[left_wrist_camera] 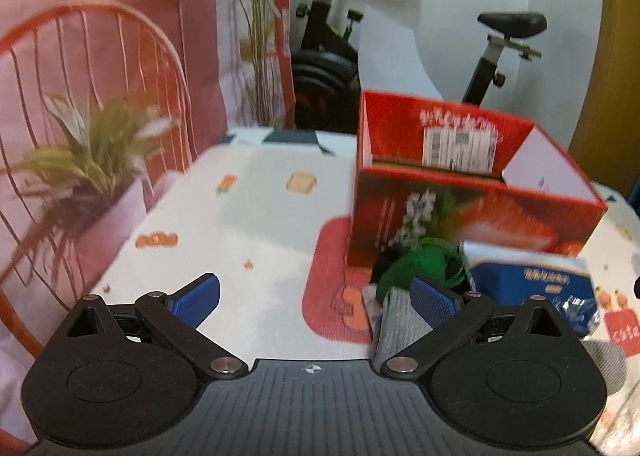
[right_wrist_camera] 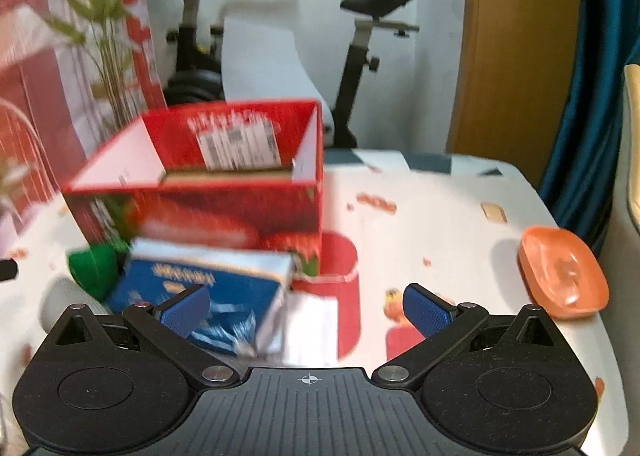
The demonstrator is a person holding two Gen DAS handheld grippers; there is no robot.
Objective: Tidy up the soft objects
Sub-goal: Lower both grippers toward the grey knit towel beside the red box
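While both tools hover low over the table (left_wrist_camera: pixel 256 192), nothing is grasped yet. The left hand-held gripper (left_wrist_camera: pixel 316 296) has its jaws spread wide with only the tablecloth between them, and the right hand-held gripper (right_wrist_camera: pixel 306 306) is also released, its jaws wide apart and empty.

The soft things lie together in front of the open red box (left_wrist_camera: pixel 476 212): a green fabric item (left_wrist_camera: pixel 416 264) touching the foot of the box, a grey cloth (left_wrist_camera: pixel 400 320) just beside it, nearer to the camera, and a blue tissue pack (right_wrist_camera: pixel 204 288) lying close against the box front. From the left wrist view the grey cloth is just behind the right blue pad, not between the pads. From the right wrist view the tissue pack is behind the left pad, also not yet enclosed. An orange dish (right_wrist_camera: pixel 562 270) sits well apart, near the table edge.

I judge that the step in hand is the approach to a first pick, with the box probably the place for the soft things. The box looks empty as far as its inside is visible. For the next move, one gripper should shift sideways until a soft item is between its pads, then descend and close gently, because cloth may slip or fold
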